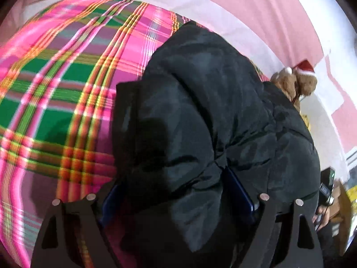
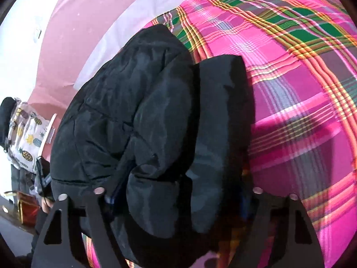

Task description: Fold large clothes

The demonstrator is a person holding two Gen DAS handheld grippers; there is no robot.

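A black puffer jacket (image 1: 200, 111) lies bunched on a pink and green plaid bedspread (image 1: 55, 89). My left gripper (image 1: 176, 196) has a thick fold of the jacket bulging between its two fingers, so it is shut on the jacket. In the right wrist view the same jacket (image 2: 133, 111) stretches away over the bedspread (image 2: 301, 78). My right gripper (image 2: 178, 192) also has a puffy fold of the jacket filling the gap between its fingers. Both sets of fingertips are partly hidden by the fabric.
A brown teddy bear with a red Santa hat (image 1: 299, 78) sits at the bed's far right edge. A pink wall (image 1: 256, 11) runs behind the bed. A pineapple-print cloth (image 2: 26, 138) hangs at the left. A person's hand with a device (image 1: 323, 201) is beside the bed.
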